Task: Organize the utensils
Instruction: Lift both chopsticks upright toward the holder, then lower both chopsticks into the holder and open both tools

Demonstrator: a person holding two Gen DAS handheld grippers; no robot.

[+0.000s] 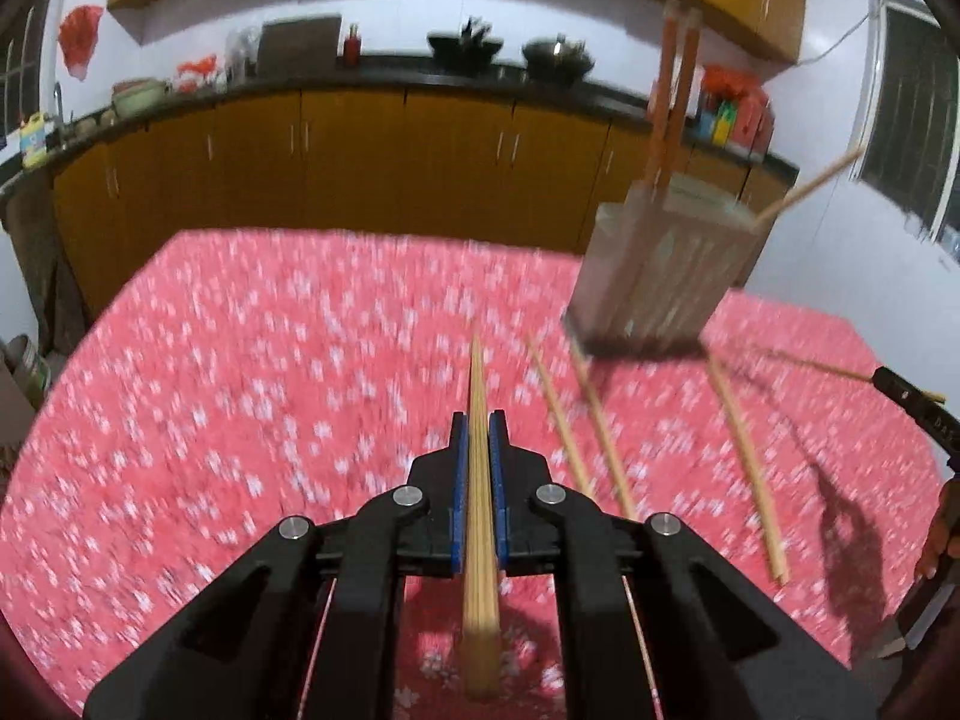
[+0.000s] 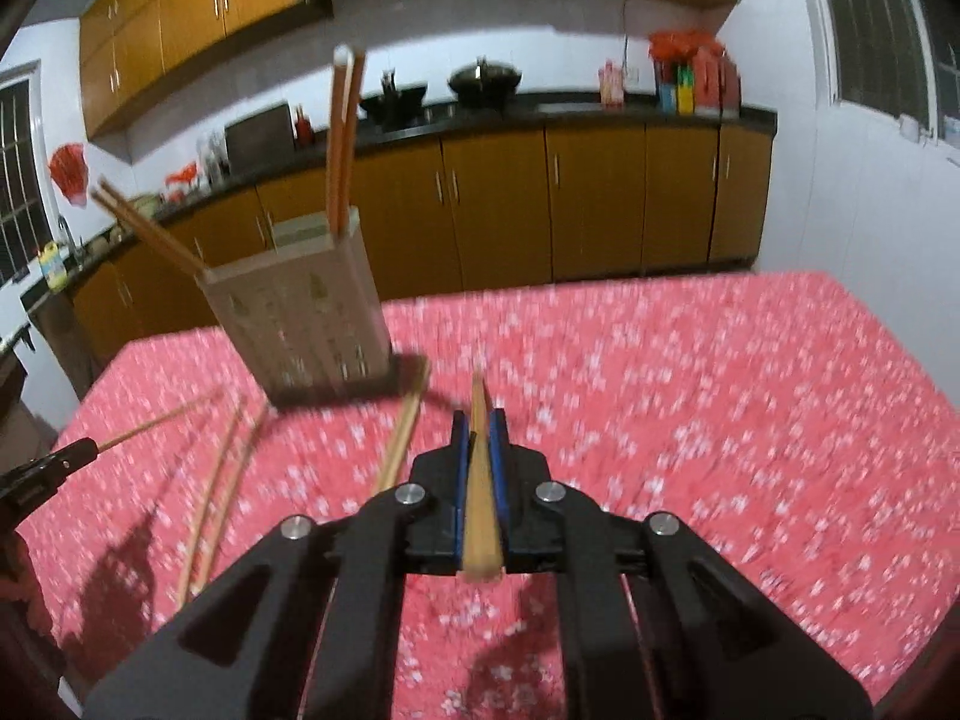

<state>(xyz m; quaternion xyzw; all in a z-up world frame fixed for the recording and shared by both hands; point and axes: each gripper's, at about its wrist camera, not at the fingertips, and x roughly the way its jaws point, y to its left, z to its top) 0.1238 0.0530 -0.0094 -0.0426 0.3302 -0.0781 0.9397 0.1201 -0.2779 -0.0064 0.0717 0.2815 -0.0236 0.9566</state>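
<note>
While each claw [image 1: 478, 423] [image 2: 478, 423] clamps one chopstick [image 1: 478, 456] [image 2: 478, 480], three lie loose [image 1: 747, 468], four in holder [image 1: 654, 276].

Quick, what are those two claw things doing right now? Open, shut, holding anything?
Left gripper: shut on a light bamboo chopstick.
Right gripper: shut on another bamboo chopstick.

A pale bamboo chopstick [image 1: 479, 456] is clamped lengthwise, tip toward 12 o'clock. Three more loose chopsticks [image 1: 744, 462] lie flat on the desk at 2 o'clock, fanned apart. Beyond them at 1 o'clock stands the beige slotted holder [image 1: 660, 264], with reddish-brown chopsticks [image 1: 675, 96] upright inside and pale ones leaning out.
</note>
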